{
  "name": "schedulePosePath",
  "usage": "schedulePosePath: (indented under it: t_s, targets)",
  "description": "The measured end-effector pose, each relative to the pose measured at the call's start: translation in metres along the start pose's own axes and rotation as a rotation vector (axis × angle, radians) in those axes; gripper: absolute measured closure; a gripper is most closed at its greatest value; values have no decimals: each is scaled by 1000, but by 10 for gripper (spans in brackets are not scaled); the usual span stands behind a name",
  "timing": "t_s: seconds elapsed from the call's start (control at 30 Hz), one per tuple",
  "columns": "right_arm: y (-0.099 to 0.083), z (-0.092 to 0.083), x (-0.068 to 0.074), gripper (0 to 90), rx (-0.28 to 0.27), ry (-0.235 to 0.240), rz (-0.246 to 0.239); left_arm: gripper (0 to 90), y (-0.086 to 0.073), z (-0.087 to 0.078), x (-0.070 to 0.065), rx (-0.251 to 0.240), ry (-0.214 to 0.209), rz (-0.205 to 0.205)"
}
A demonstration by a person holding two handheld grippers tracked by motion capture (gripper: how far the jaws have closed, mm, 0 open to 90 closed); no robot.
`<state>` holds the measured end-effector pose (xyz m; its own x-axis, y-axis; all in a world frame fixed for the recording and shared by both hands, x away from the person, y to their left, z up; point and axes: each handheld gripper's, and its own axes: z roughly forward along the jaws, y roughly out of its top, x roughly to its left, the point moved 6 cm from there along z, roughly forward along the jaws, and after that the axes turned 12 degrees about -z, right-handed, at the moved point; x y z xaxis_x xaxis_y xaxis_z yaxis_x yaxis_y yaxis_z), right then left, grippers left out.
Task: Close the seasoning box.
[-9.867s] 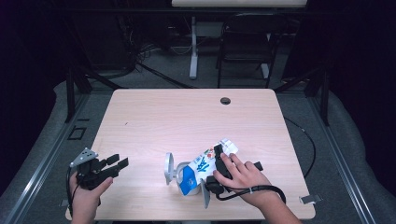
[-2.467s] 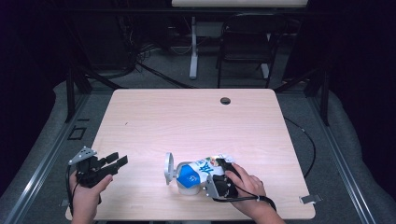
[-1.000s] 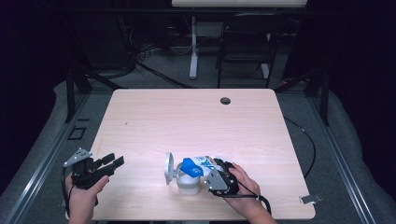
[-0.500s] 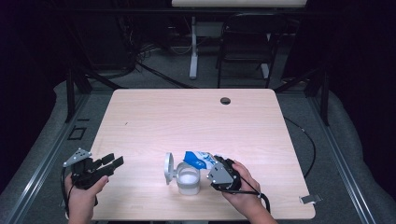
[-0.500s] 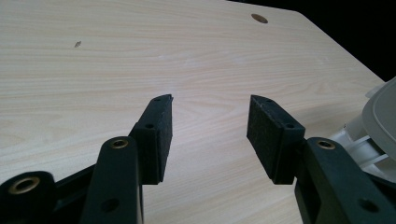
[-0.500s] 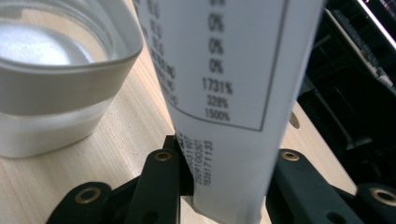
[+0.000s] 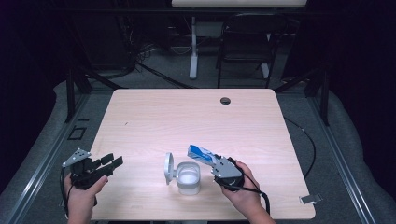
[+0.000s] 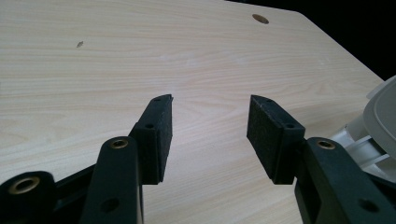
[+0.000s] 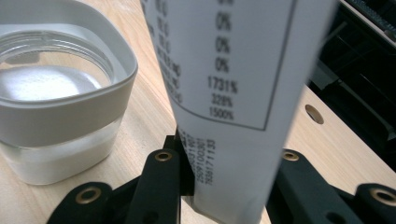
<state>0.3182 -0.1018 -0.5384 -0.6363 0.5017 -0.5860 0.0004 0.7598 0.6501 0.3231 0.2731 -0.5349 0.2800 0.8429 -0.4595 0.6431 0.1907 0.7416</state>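
High view shows one packet [image 7: 201, 153] clamped in the right gripper [image 7: 215, 162] beside one open jar [image 7: 188, 178] near the tabletop's [image 7: 187, 116] front edge, while the left gripper [image 7: 111, 161] gapes empty.

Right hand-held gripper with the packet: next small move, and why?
Probably tip the blue-and-white packet further over the open white-rimmed glass jar. The right hand-held gripper clamps the packet beside the jar, whose hinged lid stands open with white powder inside; the left hand-held gripper is open, apart.
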Motion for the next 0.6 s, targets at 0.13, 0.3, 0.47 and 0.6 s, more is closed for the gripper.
schedulePosePath:
  t_s: [0.13, 0.3, 0.47, 0.6]
  targets:
    - [0, -1, 0, 722, -14, 14, 28, 509, 1, 0, -1, -4, -1, 1]
    - [-2, -1, -3, 722, -24, 14, 75, 509, 1, 1, -2, 2, -2, 5]
    - [-10, 0, -9, 722, -24, 11, 139, 508, 1, -1, -1, -6, 0, 2]
    - [-19, 2, -15, 723, -27, 1, 212, 508, 1, -1, 0, -2, 2, 1]
